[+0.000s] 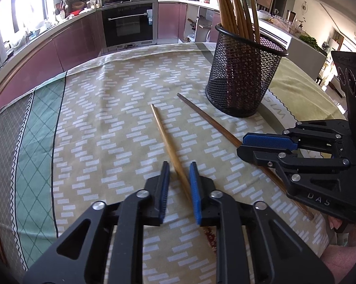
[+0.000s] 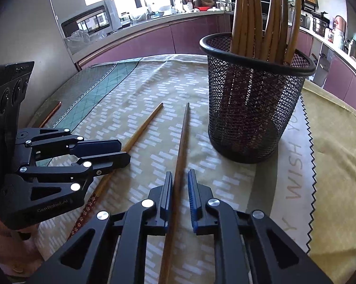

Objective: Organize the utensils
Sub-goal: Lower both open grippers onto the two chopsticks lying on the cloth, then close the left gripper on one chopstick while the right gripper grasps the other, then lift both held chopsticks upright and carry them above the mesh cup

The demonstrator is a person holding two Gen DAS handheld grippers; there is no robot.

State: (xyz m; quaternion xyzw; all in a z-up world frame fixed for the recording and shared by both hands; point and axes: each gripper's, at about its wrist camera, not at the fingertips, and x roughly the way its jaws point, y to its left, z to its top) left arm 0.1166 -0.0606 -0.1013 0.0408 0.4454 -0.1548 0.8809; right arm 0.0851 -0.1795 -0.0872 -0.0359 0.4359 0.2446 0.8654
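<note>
Readable on the body of the right hand-held gripper [image 2: 179, 177]: "DAS". On the body of the left hand-held gripper [image 1: 179, 168]: "GenRobot.AI". On the pale zigzag-edged band of the cloth: "WISH", with more letters cut off.

Below everything, a desk under a beige tablecloth with short white dashes and a green diamond border [image 1: 107, 118]. Behind it, a kitchen with purple cabinet fronts [image 2: 154, 35], a black built-in oven [image 1: 128, 23], a grey microwave [image 2: 90, 21] and bright windows.

Pinched between the blue pads of the left hand-held gripper, near its thick end: a light brown wooden chopstick [image 1: 164, 135], lying flat on the cloth and pointing away. Pinched in the same way by the right hand-held gripper: a dark brown wooden chopstick [image 2: 182, 142], also flat, just beside the first one and not touching it. Past both tips, standing upright on the cloth: a black round wire-mesh holder [image 1: 244, 80], filled with a bundle of brown chopsticks [image 1: 232, 7], closer to the dark chopstick.
</note>
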